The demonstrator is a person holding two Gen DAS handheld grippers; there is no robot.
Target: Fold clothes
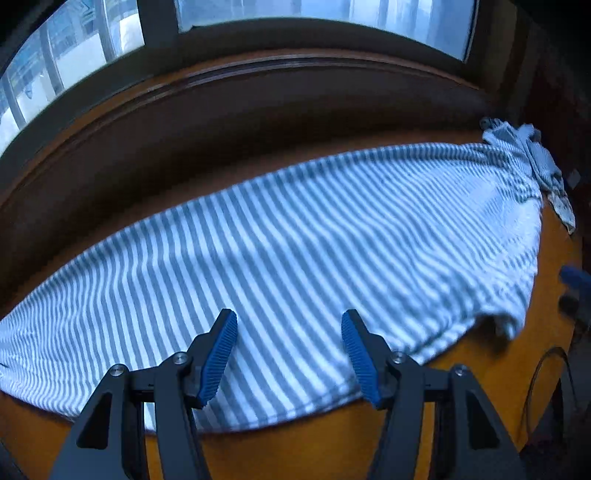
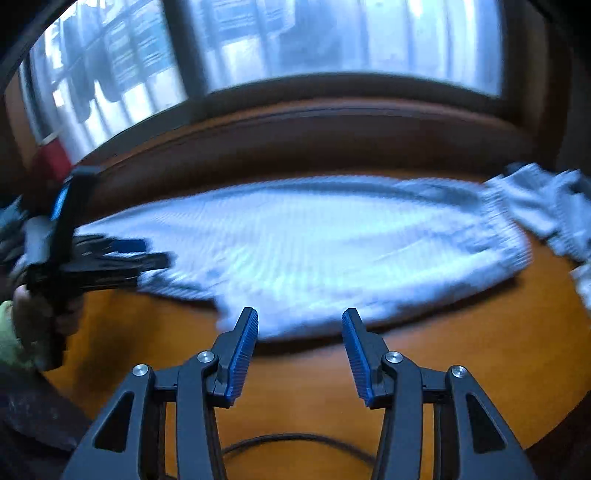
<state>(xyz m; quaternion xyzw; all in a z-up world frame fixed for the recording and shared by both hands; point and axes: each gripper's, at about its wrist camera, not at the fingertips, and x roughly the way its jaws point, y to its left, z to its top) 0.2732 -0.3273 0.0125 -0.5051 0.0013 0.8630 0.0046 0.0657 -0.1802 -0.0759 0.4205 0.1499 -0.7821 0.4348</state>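
Left gripper (image 1: 289, 321): jaws spread wide, nothing between the blue ribbed pads (image 1: 218, 358), poised over the near hem of the striped garment (image 1: 295, 236); contact with the cloth cannot be told from its own view. Right gripper (image 2: 299, 319): jaws likewise wide apart and empty, hovering over bare table (image 2: 332, 373) just short of the garment's near edge. Striped garment: grey-and-white stripes, lying spread out across the orange-brown table, mostly flat with shallow ripples; its far-right end is bunched and gathered, and a corner on the near right is curled up off the surface. In the right wrist view the same cloth shows as a pale blurred sheet, with the left gripper at its left end in a person's hand (image 2: 40, 314). Second cloth (image 1: 532, 158): a crumpled pale piece lying at the garment's bunched end, touching it or just beside it; whether it is part of the same garment cannot be told. Cable (image 2: 295, 443): dark, lying on the table near the right gripper. Window (image 1: 332, 14): behind the table, above a dark wooden ledge. Progress, as judged: garment laid out, no fold visible yet; gripping the edges and folding all appear to remain.
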